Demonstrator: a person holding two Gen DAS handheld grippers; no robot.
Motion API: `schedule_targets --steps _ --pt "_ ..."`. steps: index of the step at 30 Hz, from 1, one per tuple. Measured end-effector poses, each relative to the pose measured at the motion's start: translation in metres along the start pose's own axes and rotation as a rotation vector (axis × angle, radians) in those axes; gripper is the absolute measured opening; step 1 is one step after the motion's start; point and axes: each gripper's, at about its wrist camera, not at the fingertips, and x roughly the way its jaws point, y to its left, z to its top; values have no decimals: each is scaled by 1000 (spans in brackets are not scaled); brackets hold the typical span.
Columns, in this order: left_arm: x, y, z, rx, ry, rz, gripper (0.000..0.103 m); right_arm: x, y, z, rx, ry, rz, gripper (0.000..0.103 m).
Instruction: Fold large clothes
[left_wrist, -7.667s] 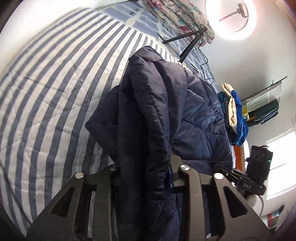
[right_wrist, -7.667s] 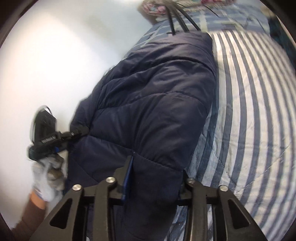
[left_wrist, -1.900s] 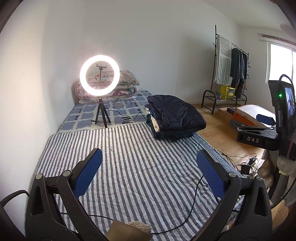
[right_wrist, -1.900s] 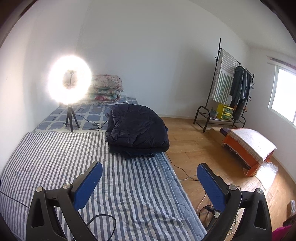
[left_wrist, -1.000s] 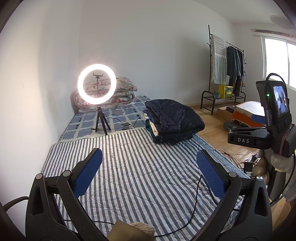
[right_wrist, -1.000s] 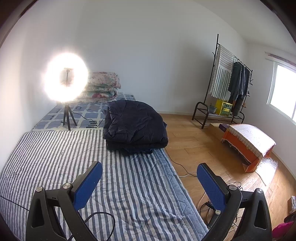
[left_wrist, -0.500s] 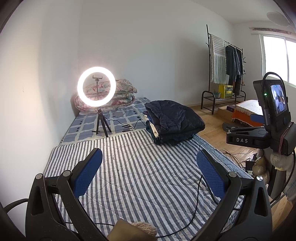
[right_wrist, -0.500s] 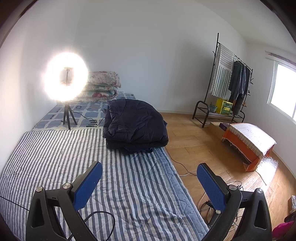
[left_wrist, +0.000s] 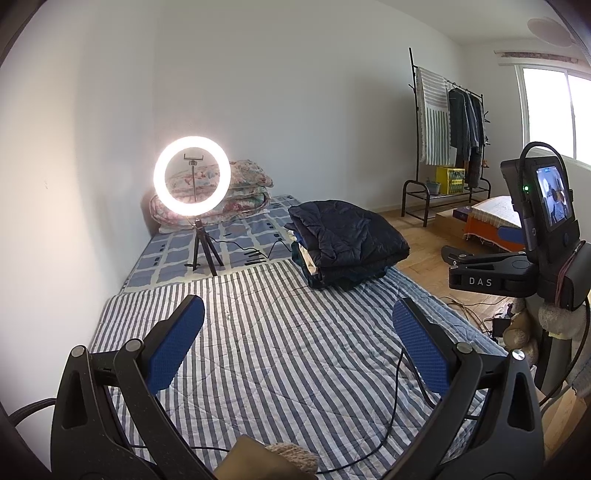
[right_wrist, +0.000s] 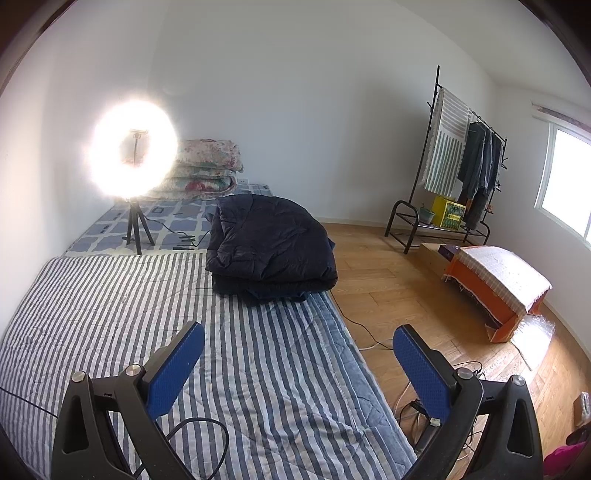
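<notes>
At the far right edge of the striped mattress (left_wrist: 280, 354) sat the folded navy jacket (left_wrist: 351, 236), top of a small stack w/ lighter and teal garments (left_wrist: 304, 254) showing at its left side. From the right wrist view the jacket (right_wrist: 273, 236) ran long axis front-to-back, roughly parallel w/ the mattress (right_wrist: 110, 295) edge, fold edge toward the cameras; which end was the collar couldn't be told. Left gripper (left_wrist: 298, 347) had blue pads spread wide, nothing between, well short of the stack. Right gripper (right_wrist: 298, 363) same: fingers (right_wrist: 421, 373) wide apart, empty, over the mattress edge and wood floor (right_wrist: 402, 291). Ring light (left_wrist: 192, 175) on a tripod stood behind, lit, left of the stack; floral bedding (right_wrist: 207, 166) piled by the wall. Clothes rack (right_wrist: 458, 162) was at far right.
</notes>
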Motion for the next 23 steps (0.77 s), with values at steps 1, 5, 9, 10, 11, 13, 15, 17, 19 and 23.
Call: schedule_targets --steps 1,5,9,10,11,13,15,17,19,23 --pt "0 -1 0 0 -1 -1 103 0 0 0 1 0 0 103" --pt "-2 -2 0 -1 -3 -1 103 0 0 -1 3 0 1 103" --pt "-3 -2 -1 -7 -3 -2 103 1 2 -1 -3 3 3 103" --pt "-3 -2 -1 -9 -2 -3 103 1 2 -1 -4 3 3 103" --pt "-3 -1 -1 -11 -2 -2 103 1 2 0 -7 4 3 103" --pt "-2 -1 0 -14 -2 -2 103 1 4 -1 -12 5 3 103" --pt "-3 0 -1 -13 -2 -4 103 2 5 -1 -15 7 4 103" --pt "-2 0 0 -17 -3 -2 103 3 6 -2 -18 10 4 103" --pt "-2 0 0 -13 -9 5 103 3 7 -2 -20 11 4 103" --pt "-4 -2 0 -11 -18 19 103 4 6 -1 -22 12 5 103"
